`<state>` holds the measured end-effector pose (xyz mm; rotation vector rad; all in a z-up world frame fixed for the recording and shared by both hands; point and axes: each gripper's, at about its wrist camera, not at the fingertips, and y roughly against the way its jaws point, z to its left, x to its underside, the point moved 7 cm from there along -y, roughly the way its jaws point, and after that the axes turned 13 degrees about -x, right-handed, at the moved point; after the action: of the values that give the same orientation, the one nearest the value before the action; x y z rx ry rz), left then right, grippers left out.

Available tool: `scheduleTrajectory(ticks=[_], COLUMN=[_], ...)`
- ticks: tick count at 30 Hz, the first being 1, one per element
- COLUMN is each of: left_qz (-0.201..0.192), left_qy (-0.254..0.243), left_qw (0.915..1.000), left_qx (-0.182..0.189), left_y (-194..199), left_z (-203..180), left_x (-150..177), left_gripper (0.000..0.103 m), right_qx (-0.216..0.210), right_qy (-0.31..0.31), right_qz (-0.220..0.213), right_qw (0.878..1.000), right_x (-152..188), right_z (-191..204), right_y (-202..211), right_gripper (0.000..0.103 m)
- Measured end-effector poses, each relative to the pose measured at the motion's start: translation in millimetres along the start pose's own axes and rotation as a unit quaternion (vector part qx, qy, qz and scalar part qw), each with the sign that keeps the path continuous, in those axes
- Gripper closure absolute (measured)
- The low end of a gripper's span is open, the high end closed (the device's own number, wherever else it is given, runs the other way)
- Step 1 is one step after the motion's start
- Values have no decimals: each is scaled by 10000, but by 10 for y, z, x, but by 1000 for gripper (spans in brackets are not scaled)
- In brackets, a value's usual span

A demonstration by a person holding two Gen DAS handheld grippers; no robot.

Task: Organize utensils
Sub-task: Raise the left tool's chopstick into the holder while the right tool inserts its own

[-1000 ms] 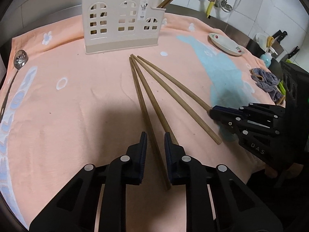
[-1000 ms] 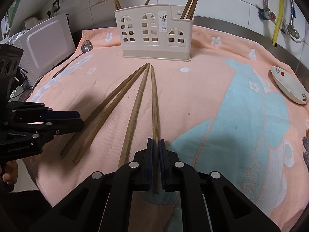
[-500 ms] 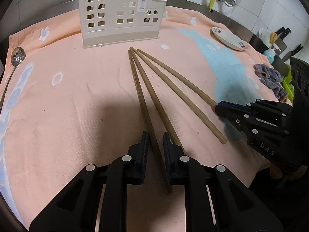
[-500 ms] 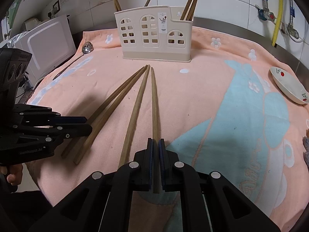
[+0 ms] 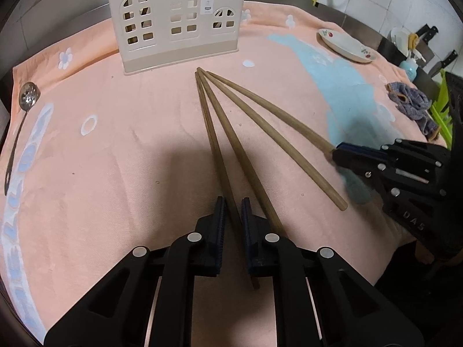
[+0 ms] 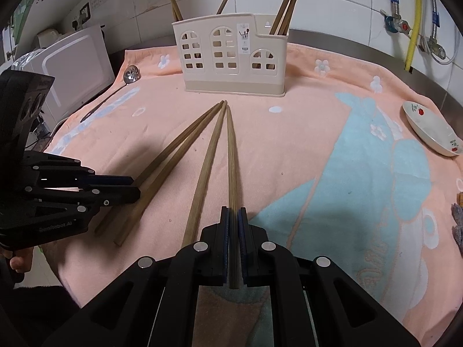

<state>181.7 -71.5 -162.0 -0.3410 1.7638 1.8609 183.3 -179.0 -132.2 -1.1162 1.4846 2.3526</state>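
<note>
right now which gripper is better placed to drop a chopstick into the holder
Right. The right gripper is already shut on a chopstick aimed at the utensil holder. The left gripper straddles another chopstick, not yet clamped.

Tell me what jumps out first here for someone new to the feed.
Four long wooden chopsticks fan out across the peach towel, tips meeting in front of the cream utensil holder. The right tool is shut on the rightmost chopstick, while the left tool straddles the leftmost pair with a gap still visible. A slotted spoon lies at the towel's left edge, a small dish at its right.
</note>
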Motion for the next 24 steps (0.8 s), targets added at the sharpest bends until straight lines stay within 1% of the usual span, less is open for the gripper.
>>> scheduleTrajectory(ticks=[4,8,15,24], left_qz=[10,-125,-662,-1244], left_qy=[-87,14,189,349], left_qw=[9999,9997,9972,9914], left_qx=[-98,-196,-299,-228], left_y=[27,110,407,729], left_z=[47,176,368,477], left_x=[-4,-32,-212,-525], left_gripper=[94,96,97,98], right_qx=[6,-3,-4,-117], right_qy=[20,45,118,267], right_qz=[-55,-159,-438,-1049], right_qw=[10000,9999,9990,9941], right_x=[-28,-80,-248,-711], right_z=[8,35,85,200], right_y=[34,89,247,572], right_gripper=[97,97,96,96])
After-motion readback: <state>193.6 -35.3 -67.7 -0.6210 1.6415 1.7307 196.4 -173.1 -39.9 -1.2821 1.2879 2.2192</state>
